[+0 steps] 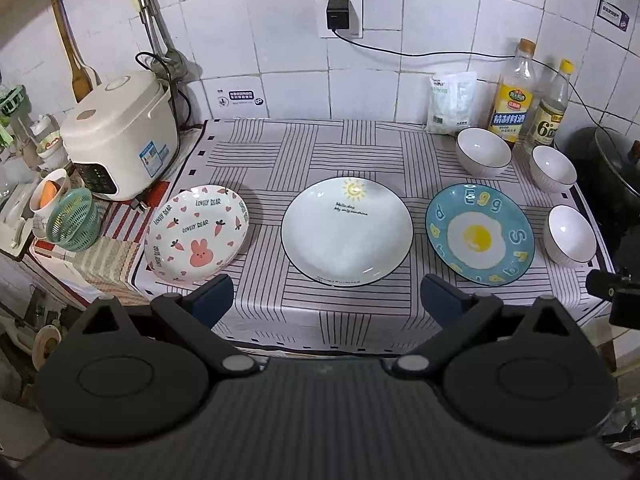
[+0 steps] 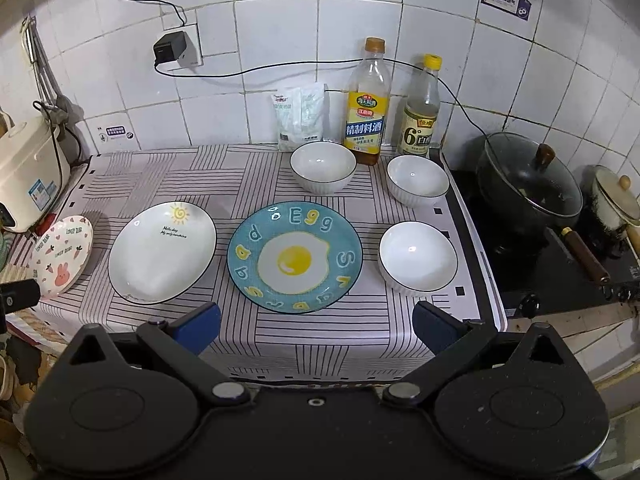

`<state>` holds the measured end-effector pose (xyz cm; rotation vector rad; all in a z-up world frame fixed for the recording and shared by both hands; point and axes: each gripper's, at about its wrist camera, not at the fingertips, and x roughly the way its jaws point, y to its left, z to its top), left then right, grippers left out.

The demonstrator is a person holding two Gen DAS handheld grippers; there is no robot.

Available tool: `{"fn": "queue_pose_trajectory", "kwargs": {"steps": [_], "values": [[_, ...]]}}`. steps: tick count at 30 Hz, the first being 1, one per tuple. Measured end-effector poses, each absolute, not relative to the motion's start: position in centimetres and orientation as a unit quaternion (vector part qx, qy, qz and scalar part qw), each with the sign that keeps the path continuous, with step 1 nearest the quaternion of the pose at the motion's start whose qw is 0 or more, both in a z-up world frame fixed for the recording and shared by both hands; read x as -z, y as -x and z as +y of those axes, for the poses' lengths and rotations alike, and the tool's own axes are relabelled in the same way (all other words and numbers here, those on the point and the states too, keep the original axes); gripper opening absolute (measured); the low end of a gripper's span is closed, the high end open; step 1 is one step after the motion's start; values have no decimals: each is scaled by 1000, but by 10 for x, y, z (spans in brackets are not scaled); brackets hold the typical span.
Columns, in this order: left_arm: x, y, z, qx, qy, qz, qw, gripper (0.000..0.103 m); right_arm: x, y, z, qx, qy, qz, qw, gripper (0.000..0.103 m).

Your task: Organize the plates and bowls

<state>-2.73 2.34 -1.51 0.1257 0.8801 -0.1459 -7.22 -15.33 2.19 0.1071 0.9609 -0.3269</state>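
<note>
Three plates lie in a row on the striped cloth: a pink bunny plate at the left, a white sun plate in the middle, a blue egg plate at the right. Three white bowls stand separately: back left, back right, front right. My left gripper is open and empty, near the front edge before the sun plate. My right gripper is open and empty before the egg plate.
A rice cooker and a green basket stand at the left. Two bottles and a white bag line the back wall. A black lidded pot sits on the stove at the right.
</note>
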Motion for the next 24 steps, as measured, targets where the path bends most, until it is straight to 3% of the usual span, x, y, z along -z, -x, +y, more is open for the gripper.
{"fn": "queue_pose_trajectory", "kwargs": {"steps": [24], "values": [[22, 33, 30, 67, -69, 404, 910, 101, -22, 75, -148, 151, -40, 427, 891, 103]]}}
